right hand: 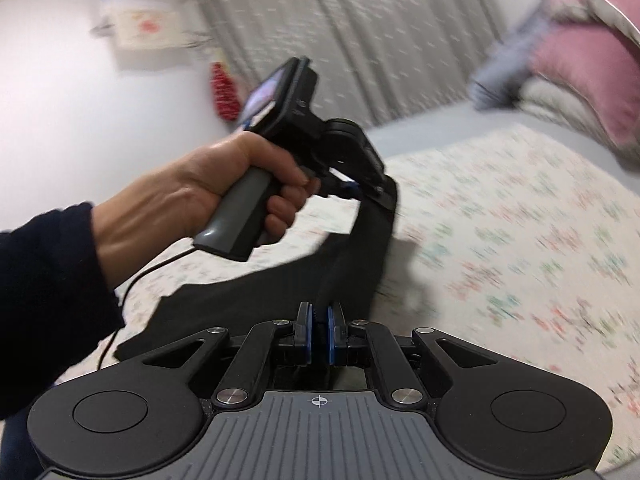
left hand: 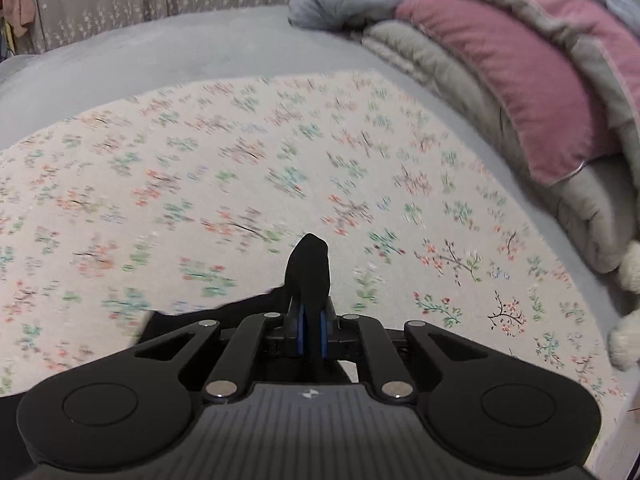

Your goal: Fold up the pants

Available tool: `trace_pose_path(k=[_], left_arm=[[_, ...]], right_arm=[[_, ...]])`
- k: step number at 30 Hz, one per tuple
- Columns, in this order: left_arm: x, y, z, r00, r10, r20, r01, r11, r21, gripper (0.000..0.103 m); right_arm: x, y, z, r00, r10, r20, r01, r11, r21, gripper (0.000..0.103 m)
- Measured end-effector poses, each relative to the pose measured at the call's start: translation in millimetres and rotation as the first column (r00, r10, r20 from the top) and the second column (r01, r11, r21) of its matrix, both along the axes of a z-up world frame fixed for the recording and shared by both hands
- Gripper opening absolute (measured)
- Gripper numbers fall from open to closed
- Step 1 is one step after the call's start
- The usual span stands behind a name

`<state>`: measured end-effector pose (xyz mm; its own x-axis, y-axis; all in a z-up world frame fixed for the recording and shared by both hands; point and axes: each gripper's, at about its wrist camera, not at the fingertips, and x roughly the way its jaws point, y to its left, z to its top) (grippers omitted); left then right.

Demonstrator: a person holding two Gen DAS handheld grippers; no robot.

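Two grips hold the black pants clear of the floral sheet (left hand: 240, 160). Left wrist view: your left gripper (left hand: 312, 336) is pinched on a fold of pants (left hand: 308, 268) that sticks up past its tips, likely to carry an edge over. Right wrist view: your right gripper (right hand: 319, 334) pinches fabric too; the cloth spans taut between both grippers, its remainder draped on the bed.
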<state>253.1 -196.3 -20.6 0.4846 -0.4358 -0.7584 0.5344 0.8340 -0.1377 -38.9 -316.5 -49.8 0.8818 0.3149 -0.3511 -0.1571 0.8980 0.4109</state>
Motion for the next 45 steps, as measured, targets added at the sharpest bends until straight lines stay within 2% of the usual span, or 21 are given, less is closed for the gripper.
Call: trace_pose_path(k=[7, 14, 17, 19, 21, 24, 26, 30, 35, 39, 42, 45], left_arm=[[3.8, 100.6, 18.4, 0.998, 0.055, 0.015, -0.054, 0.993, -0.104, 0.007], [14.6, 196.2, 13.2, 0.985, 0.171, -0.001, -0.168, 0.971, -0.171, 0.006], [15.9, 238.1, 8.7, 0.976, 0.219, -0.014, -0.217, 0.951, -0.221, 0.006], [13.9, 266.4, 4.4, 0.966, 0.259, -0.027, -0.256, 0.928, -0.269, 0.006], [12.6, 292.9, -7.1, 0.954, 0.294, -0.057, -0.296, 0.898, -0.325, 0.006], [12.9, 323.5, -32.1, 0.936, 0.338, -0.098, -0.351, 0.871, -0.344, 0.006], [17.5, 334.5, -38.2, 0.923, 0.358, -0.141, -0.385, 0.863, -0.328, 0.006], [14.0, 349.7, -27.4, 0.931, 0.348, -0.108, -0.363, 0.853, -0.375, 0.006], [20.0, 362.4, -47.3, 0.924, 0.362, -0.12, -0.381, 0.872, -0.307, 0.006], [17.7, 384.4, -57.9, 0.913, 0.378, -0.151, -0.407, 0.847, -0.341, 0.006], [16.8, 383.6, -60.3, 0.915, 0.381, -0.132, -0.403, 0.856, -0.324, 0.007], [20.4, 382.9, -73.4, 0.908, 0.392, -0.148, -0.419, 0.858, -0.296, 0.01]], right_arm=[[16.0, 88.4, 19.5, 0.986, 0.153, 0.063, -0.144, 0.98, -0.135, 0.007], [46.2, 175.3, 26.3, 0.955, 0.287, 0.074, -0.268, 0.943, -0.198, 0.007], [55.6, 214.5, 24.2, 0.937, 0.341, 0.079, -0.316, 0.92, -0.231, 0.007], [60.7, 239.1, 21.8, 0.921, 0.384, 0.066, -0.358, 0.901, -0.245, 0.007], [63.3, 257.8, 17.3, 0.906, 0.419, 0.057, -0.391, 0.881, -0.268, 0.007], [67.5, 280.7, 8.8, 0.889, 0.457, 0.032, -0.429, 0.856, -0.287, 0.007], [70.2, 292.0, 2.1, 0.881, 0.473, 0.014, -0.448, 0.844, -0.294, 0.007], [71.5, 309.4, -0.8, 0.867, 0.498, 0.009, -0.472, 0.828, -0.302, 0.007], [79.0, 330.8, -3.2, 0.859, 0.511, -0.011, -0.491, 0.818, -0.298, 0.008], [80.7, 330.7, -9.5, 0.856, 0.517, -0.026, -0.498, 0.809, -0.314, 0.008], [80.4, 333.3, -6.8, 0.855, 0.518, -0.005, -0.492, 0.81, -0.32, 0.008], [80.6, 331.5, -11.5, 0.854, 0.52, -0.014, -0.496, 0.806, -0.322, 0.008]])
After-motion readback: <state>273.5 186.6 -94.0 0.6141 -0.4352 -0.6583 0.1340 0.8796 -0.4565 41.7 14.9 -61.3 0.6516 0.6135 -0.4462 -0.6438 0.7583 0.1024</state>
